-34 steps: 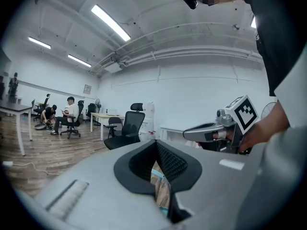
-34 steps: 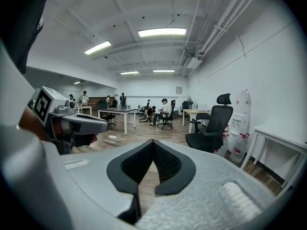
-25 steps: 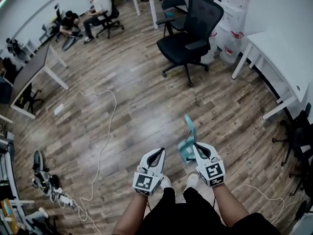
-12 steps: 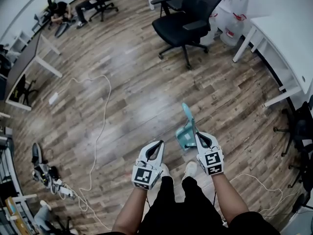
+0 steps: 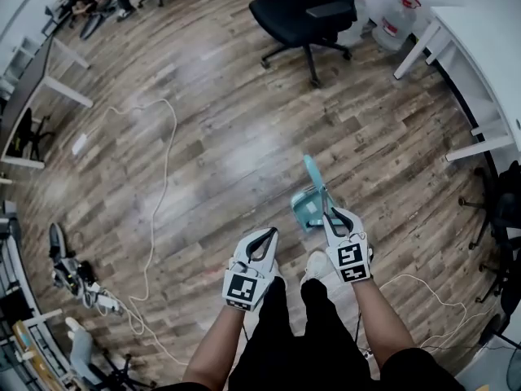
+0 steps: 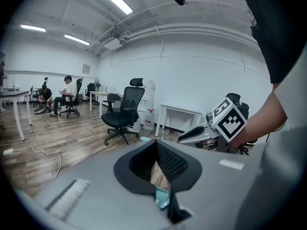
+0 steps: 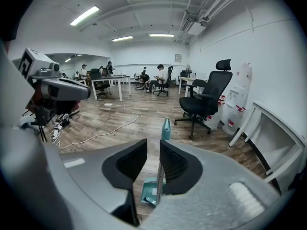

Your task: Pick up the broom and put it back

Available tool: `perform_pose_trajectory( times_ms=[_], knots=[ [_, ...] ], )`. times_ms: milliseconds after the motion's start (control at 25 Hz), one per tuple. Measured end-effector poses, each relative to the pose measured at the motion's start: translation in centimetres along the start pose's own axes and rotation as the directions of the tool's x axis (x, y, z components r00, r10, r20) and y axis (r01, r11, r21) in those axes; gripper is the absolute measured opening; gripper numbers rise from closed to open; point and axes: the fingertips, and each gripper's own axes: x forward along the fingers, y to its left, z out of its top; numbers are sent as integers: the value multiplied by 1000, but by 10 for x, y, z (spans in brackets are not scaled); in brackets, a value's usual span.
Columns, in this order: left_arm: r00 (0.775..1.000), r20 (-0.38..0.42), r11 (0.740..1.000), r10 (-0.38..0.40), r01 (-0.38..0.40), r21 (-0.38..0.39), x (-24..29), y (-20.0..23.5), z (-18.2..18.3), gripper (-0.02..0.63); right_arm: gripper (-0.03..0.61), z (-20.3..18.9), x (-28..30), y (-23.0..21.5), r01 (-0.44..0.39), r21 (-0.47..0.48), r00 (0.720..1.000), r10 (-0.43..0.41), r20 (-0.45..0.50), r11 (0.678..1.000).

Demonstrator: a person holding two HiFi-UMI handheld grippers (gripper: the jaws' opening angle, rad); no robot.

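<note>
Right tongs (image 7: 153, 145) are standing part open, the jaws having just been opening. The broom's (image 5: 313, 179) thin pole (image 7: 159, 171) is running up between them, lying close along the right-hand pad. The other pad is standing clear, so nothing is being clamped. Left tongs (image 6: 156, 143) are sitting with tips together and holding nothing, hovering just beside the right pair.

Glossy wood-plank floor (image 5: 212, 153) is filling most of the head view. The broom is standing upright on it just ahead of the right tongs, well apart from the black office chair (image 5: 303, 10).

At the broom's foot a teal base (image 7: 151, 191) is spreading out flat and boxy, looking like moulded plastic. I cannot tell whether it is a separate dustpan.

The pole is looking grey, smooth, round and very slim. A flat teal grip (image 7: 166, 128) is capping the top.

Handling judgement:
- The whole thing is probably weighing little and staying stiff.
- Standing free on a small foot, it is likely tipping at a nudge.
- The slick pole may be sliding or twisting in the pads.
- The better hold is probably high on the pole, just under the teal grip, squarely between both pads.
</note>
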Motion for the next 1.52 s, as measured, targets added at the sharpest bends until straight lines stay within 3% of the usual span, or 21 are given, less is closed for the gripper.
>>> perform_pose_trajectory(
  times_ms=[640, 880, 960, 1520],
  knots=[
    [999, -49, 999, 22, -23, -28, 21, 22, -26, 18, 137, -16, 57, -24, 25, 43, 999, -23, -32, 999],
    [998, -54, 999, 15, -17, -41, 20, 23, -26, 18, 137, -12, 67, -25, 31, 24, 999, -31, -11, 999],
    [998, -66, 999, 14, -17, -39, 19, 23, -30, 18, 93, -11, 66, -25, 39, 25, 999, -39, -6, 999],
    [998, -68, 998, -9, 5, -58, 12, 7, -32, 18, 89, -14, 55, -20, 44, 16, 999, -44, 2, 999]
  ],
)
